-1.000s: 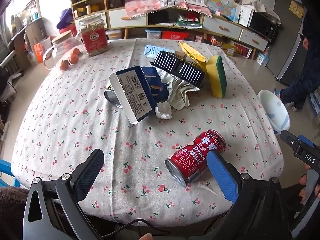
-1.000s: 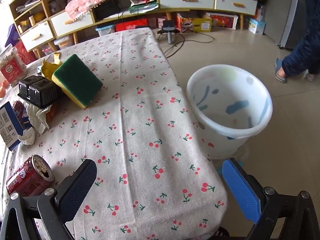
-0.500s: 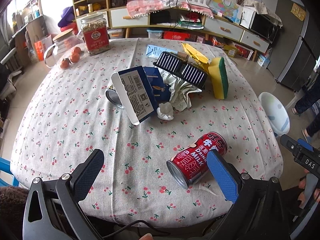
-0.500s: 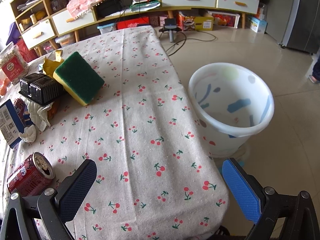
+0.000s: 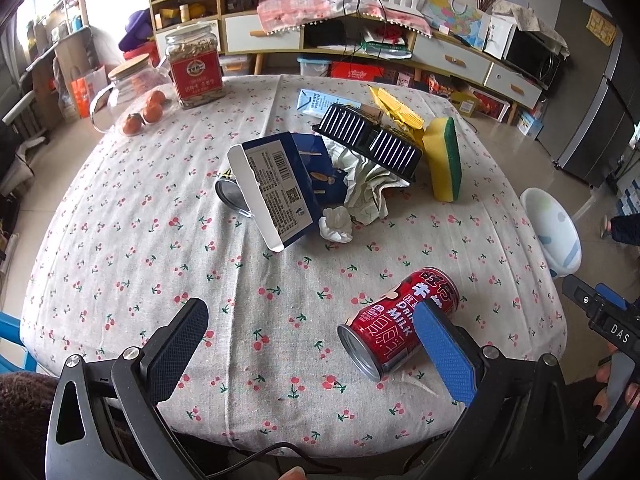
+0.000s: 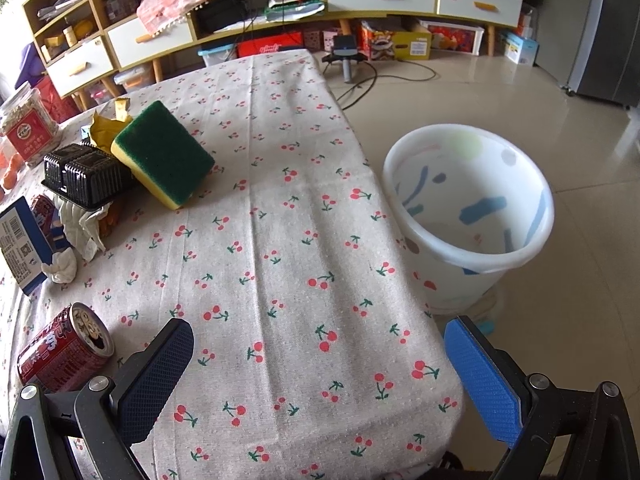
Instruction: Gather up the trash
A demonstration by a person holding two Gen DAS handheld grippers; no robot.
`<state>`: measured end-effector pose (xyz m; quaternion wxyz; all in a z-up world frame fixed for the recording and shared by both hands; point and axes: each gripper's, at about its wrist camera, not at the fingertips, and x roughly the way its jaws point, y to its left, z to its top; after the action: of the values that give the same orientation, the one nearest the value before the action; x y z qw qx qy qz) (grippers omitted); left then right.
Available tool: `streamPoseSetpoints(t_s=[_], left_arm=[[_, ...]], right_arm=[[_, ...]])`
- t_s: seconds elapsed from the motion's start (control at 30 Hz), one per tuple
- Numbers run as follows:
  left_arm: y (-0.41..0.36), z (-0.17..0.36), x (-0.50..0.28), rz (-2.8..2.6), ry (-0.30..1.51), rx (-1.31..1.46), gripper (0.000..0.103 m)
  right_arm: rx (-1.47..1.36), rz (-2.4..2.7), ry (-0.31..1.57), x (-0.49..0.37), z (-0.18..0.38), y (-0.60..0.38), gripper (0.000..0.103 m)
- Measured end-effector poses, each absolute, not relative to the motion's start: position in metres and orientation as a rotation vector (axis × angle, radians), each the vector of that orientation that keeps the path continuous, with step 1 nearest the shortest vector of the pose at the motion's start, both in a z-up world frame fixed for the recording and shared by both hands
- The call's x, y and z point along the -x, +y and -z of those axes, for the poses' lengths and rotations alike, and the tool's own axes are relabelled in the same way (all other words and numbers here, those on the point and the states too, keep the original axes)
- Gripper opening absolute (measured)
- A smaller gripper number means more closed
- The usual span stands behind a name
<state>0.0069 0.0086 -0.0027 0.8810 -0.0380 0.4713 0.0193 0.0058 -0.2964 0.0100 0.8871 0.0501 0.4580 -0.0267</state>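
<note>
A red milk can (image 5: 396, 320) lies on its side on the cherry-print tablecloth, just ahead of my left gripper's blue right finger; it also shows in the right wrist view (image 6: 64, 350). My left gripper (image 5: 312, 340) is open and empty above the near table edge. My right gripper (image 6: 320, 376) is open and empty over the table's right corner. A white bin (image 6: 468, 216) stands on the floor beside the table; it also shows in the left wrist view (image 5: 554, 226). A trash pile lies mid-table: blue carton (image 5: 276, 192), crumpled paper (image 5: 336, 224), black plastic tray (image 5: 370, 140).
A yellow-green sponge (image 6: 164, 160) leans on the tray. A snack jar (image 5: 195, 66), a glass jar (image 5: 128, 82) and oranges (image 5: 144, 116) sit at the far left. Shelves and drawers line the back wall.
My left gripper has drawn slightly back and up, so the can sits a little farther ahead. The person at the right has walked out of the right wrist view.
</note>
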Motion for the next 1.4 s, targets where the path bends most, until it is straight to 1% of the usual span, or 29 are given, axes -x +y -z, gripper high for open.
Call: streamPoseSetpoints(t_s=[1.4], left_arm=[[0.0179,0.0049,-0.0082,-0.05,0.968,0.087,0.103]], right_arm=[[-0.093,0.061,0.933,-0.0058,-0.0125,-0.2969,0.103]])
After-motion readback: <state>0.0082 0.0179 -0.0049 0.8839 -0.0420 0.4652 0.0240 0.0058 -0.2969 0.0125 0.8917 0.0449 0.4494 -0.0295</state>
